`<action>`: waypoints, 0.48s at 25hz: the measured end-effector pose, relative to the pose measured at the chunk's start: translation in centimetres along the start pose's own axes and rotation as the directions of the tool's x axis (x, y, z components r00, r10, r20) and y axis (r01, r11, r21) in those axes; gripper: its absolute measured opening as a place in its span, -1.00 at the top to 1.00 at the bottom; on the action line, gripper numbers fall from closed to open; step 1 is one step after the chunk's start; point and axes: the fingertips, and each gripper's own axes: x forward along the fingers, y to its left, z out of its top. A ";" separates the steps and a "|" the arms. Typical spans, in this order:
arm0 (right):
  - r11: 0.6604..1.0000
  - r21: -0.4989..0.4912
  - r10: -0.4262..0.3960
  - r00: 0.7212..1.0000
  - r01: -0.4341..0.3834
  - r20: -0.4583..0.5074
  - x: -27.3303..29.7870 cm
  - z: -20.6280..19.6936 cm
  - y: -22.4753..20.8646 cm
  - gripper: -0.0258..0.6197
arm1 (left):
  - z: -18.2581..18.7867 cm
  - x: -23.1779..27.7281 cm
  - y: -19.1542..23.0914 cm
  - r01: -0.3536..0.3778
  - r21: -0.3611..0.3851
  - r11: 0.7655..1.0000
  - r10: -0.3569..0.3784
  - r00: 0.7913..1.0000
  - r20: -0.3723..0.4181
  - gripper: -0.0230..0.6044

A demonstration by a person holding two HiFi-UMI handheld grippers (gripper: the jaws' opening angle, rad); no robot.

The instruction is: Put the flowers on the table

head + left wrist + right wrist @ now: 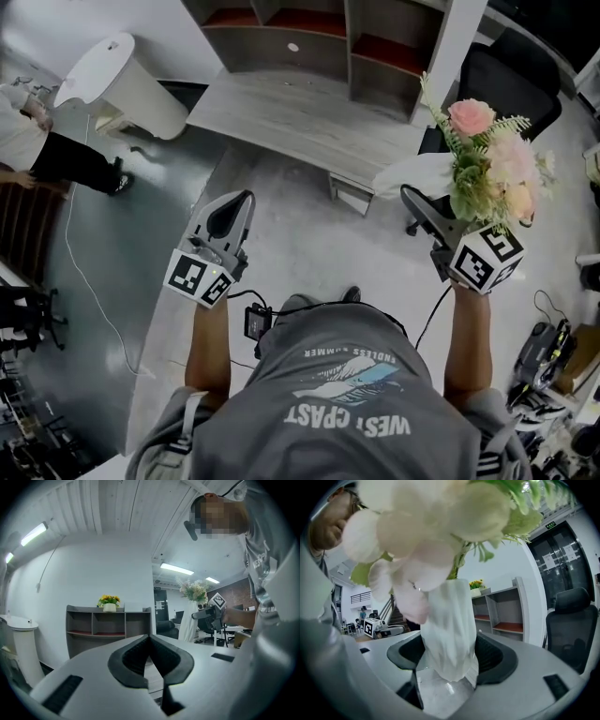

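A bouquet (487, 164) of pink and cream flowers with green sprigs, its stems in a white paper wrap (450, 630), is held up in the air at the right. My right gripper (452, 656) is shut on the wrap, and the blooms (426, 531) fill the top of the right gripper view. The left gripper (236, 204) is shut with nothing in it, held apart to the left. A low grey wood-grain table (281, 112) lies ahead of both grippers. In the left gripper view the pads (136, 656) meet, and the bouquet (195, 590) shows far off to the right.
A grey shelf unit (309, 33) stands behind the table, with a pot of yellow flowers (109, 603) on top. A black office chair (511, 75) is at the right, a white bin (122, 80) at the left, and a person (42, 141) beyond it. Cables and gear lie at bottom right.
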 end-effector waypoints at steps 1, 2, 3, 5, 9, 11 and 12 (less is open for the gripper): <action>1.000 -0.001 -0.003 1.000 0.003 0.001 0.0 0.0 0.0 -0.14 | -0.1 0.0 -0.1 0.003 0.000 1.000 -0.003 1.000 0.001 0.88; 1.000 0.000 -0.007 1.000 0.007 0.001 0.0 0.0 -0.2 -0.14 | -0.2 0.1 -0.1 0.008 0.000 1.000 -0.008 1.000 0.000 0.88; 1.000 0.001 -0.012 1.000 0.012 0.001 0.0 0.0 -0.4 -0.14 | -0.2 0.3 0.0 0.013 0.000 1.000 -0.013 1.000 -0.002 0.88; 1.000 0.005 -0.028 1.000 0.028 0.000 0.0 -0.1 -0.8 -0.14 | -0.2 0.8 0.2 0.025 0.000 1.000 -0.025 1.000 -0.002 0.88; 0.998 0.011 -0.067 0.998 0.067 0.001 -0.3 -0.1 -1.1 -0.14 | -0.4 2.2 0.9 0.066 -0.004 0.998 -0.066 0.998 0.000 0.88; 0.995 0.011 -0.096 0.995 0.096 0.004 -0.3 -0.2 -1.4 -0.14 | -0.6 3.4 1.4 0.096 -0.005 0.995 -0.096 0.995 0.008 0.88; 0.993 0.012 -0.114 0.993 0.114 0.006 -0.4 -0.2 -1.6 -0.14 | -0.6 4.1 1.7 0.114 -0.006 0.993 -0.114 0.993 0.013 0.88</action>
